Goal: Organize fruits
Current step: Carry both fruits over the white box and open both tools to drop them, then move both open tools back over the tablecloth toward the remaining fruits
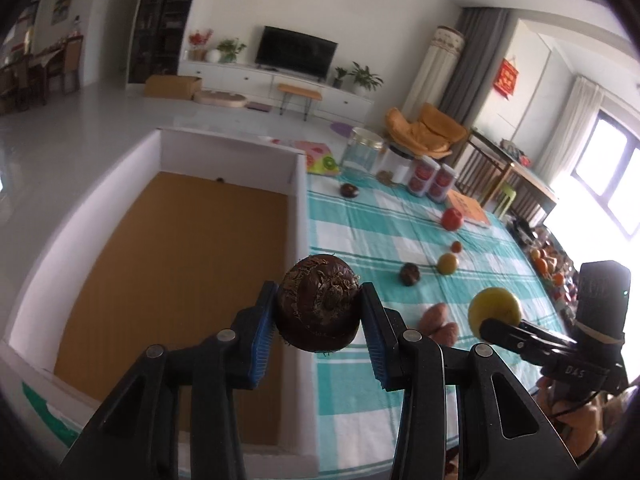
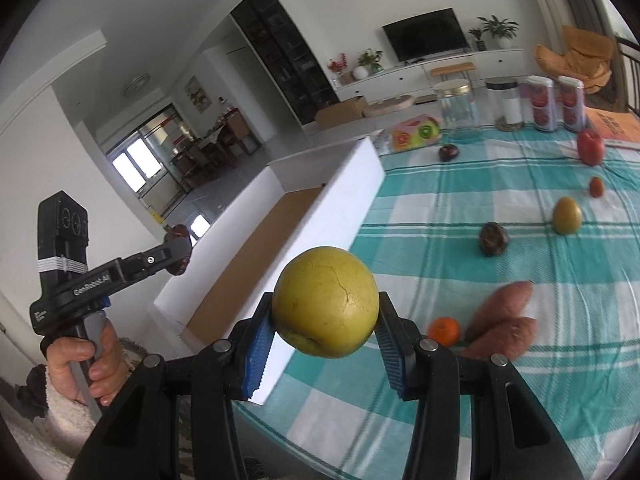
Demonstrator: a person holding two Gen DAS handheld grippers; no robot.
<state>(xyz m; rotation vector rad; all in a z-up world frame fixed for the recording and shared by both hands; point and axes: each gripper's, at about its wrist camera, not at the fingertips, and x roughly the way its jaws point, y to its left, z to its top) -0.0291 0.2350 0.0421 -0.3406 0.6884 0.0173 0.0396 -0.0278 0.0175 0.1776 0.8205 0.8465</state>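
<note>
My left gripper (image 1: 319, 312) is shut on a dark brown scaly fruit (image 1: 318, 302), held above the right wall of a white box (image 1: 298, 216) with a brown cardboard floor. My right gripper (image 2: 326, 316) is shut on a yellow-green round fruit (image 2: 325, 302), held over the table edge beside the box (image 2: 360, 176); it also shows in the left wrist view (image 1: 495, 308). On the checked cloth lie two more dark fruits (image 2: 493, 239) (image 2: 449, 152), a yellow fruit (image 2: 567, 215), a red apple (image 2: 590, 147), a small red fruit (image 2: 596, 187), an orange (image 2: 444, 330) and two sweet potatoes (image 2: 502, 322).
At the table's far end stand a glass jar (image 2: 456, 108), a second jar (image 2: 507, 104), two red-labelled cans (image 2: 554, 102), a colourful toy (image 2: 414, 134) and an orange book (image 2: 614, 122). A wooden rack with more fruit (image 1: 548, 268) stands to the table's right.
</note>
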